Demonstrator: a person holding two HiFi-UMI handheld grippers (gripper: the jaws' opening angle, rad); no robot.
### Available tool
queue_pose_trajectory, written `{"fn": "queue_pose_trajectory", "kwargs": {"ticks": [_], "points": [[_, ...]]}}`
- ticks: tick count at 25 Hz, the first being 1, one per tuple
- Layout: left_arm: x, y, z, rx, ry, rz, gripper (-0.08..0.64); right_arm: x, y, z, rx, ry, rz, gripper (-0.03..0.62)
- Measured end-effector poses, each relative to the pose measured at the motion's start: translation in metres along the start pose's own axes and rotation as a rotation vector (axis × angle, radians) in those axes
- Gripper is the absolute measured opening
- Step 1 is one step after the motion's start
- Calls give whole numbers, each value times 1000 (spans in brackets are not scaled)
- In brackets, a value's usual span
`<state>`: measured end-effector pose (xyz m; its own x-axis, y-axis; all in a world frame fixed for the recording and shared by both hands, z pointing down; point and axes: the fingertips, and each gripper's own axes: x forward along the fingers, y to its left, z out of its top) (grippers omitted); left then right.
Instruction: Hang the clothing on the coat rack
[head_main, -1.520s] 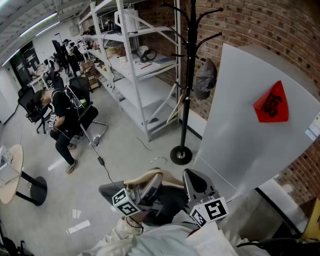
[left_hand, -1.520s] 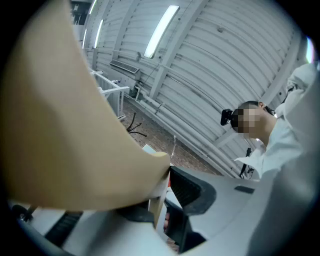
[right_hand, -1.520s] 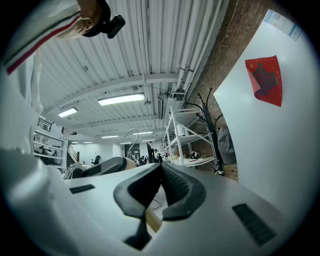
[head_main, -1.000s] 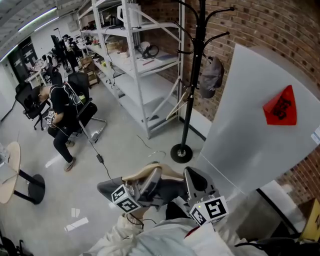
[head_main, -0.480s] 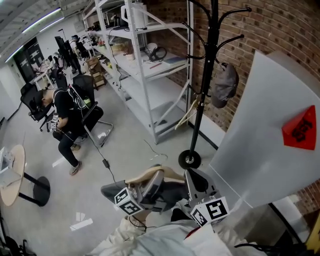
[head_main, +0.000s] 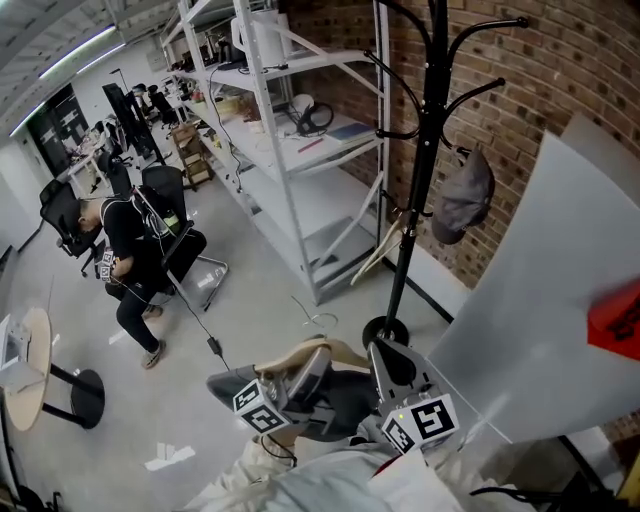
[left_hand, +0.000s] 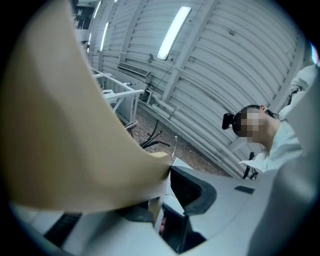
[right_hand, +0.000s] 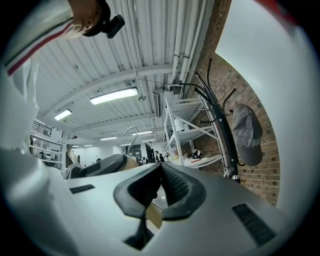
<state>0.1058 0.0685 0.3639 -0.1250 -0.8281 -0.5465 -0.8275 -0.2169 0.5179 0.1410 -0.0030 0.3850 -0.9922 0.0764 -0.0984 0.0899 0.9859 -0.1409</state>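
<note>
Head view: left tool (head_main: 303, 368) and right tool (head_main: 388, 362) are both clamped on the tan garment (head_main: 318, 350), held low. The rack (head_main: 418, 190) stands upright ahead and rightward, well apart, nearer the right tool. Judgement: the carry must go forward-right and up.

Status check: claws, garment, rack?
Left claw, right claw both shut on tan garment. Garment low, not yet on coat rack. Grey cap occupies one hook; grey panel beside rack.

A white metal shelving unit (head_main: 300, 130) fills the upper centre beside a red brick wall (head_main: 560, 70); a black-clad person (head_main: 135, 250) sits at left, near a round pale table (head_main: 25, 365).
</note>
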Motion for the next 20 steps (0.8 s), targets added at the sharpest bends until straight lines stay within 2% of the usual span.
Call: {"fn": "queue_pose_trajectory", "kwargs": {"ticks": [10,20], "points": [[57,72,2,-12,-8,-1,106,61,-65,-2,2,5,15,23],[102,116,-5,-36,2,-32,106,91,-114,-6,-1,11,-13,25]]}}
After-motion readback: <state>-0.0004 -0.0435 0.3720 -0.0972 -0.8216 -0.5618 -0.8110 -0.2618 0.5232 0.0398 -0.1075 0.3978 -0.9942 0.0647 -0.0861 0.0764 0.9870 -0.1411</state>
